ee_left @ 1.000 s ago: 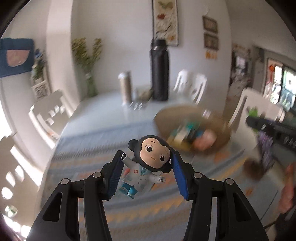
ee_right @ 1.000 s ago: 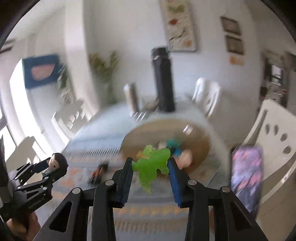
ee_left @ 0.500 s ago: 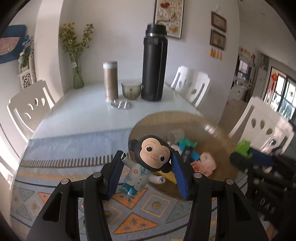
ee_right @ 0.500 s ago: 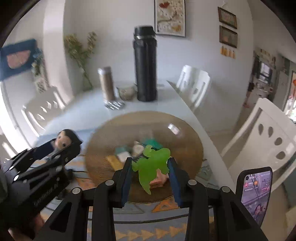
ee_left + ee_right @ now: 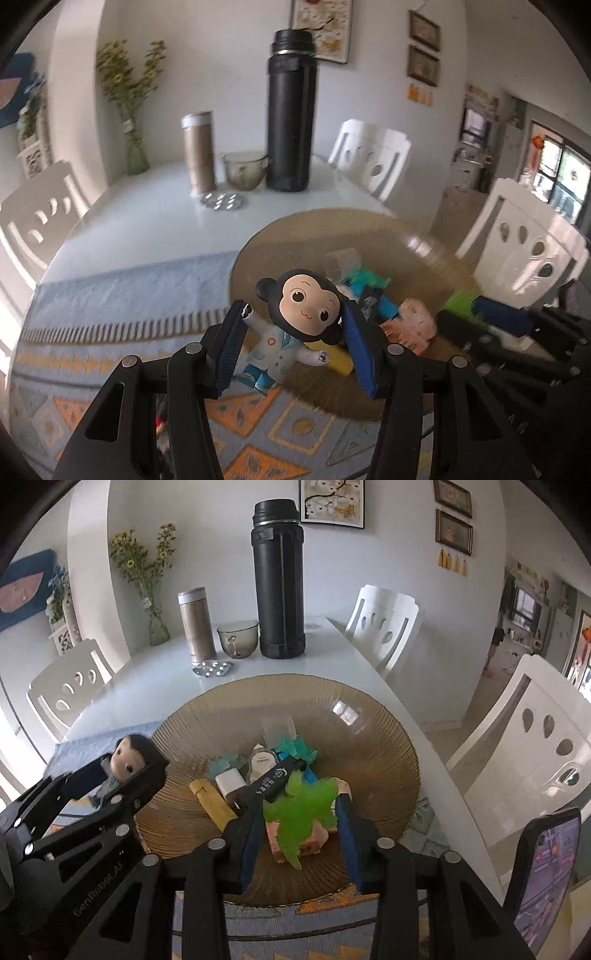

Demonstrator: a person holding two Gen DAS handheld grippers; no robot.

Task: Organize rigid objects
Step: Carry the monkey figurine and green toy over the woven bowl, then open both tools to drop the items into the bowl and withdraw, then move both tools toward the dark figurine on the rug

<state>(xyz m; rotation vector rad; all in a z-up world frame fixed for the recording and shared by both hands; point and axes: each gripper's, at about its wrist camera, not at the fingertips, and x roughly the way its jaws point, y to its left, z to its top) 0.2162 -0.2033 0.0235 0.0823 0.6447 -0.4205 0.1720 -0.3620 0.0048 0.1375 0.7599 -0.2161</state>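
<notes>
— So what had changed over that last second?

— Both grippers had swung in from the patterned blue-and-orange table runner point(image 5: 110, 295) toward the big round ribbed amber glass bowl point(image 5: 369, 716) near the right edge of the white table point(image 5: 147, 221). A second before, the bowl sat farther ahead and blurred; by now the right gripper point(image 5: 299, 834) hung directly over its near half, and the left gripper point(image 5: 291, 354) had reached its near-left rim.

— Meaning for the tidying?

— I judged that both toys were about to join the pile already in the bowl: a yellow block point(image 5: 212, 805), a white charger cube point(image 5: 231, 784), teal pieces, a pink box point(image 5: 317, 840). Neither had been let go yet.

— And the fingers?

— The left pair stood at a middling width, clamped on the small monkey-faced figurine in a white doctor's coat point(image 5: 295, 325), the blue pads point(image 5: 231, 354) pressing against its outstretched arm and its head. It was carried in the air, tilted, above the runner just beside the bowl's rim.

— The right?

— Similar gap, pads closed on the translucent green rubbery frog-like toy point(image 5: 303, 812), which was held above the pink box. Whether it touched the box, I couldn't tell.
</notes>
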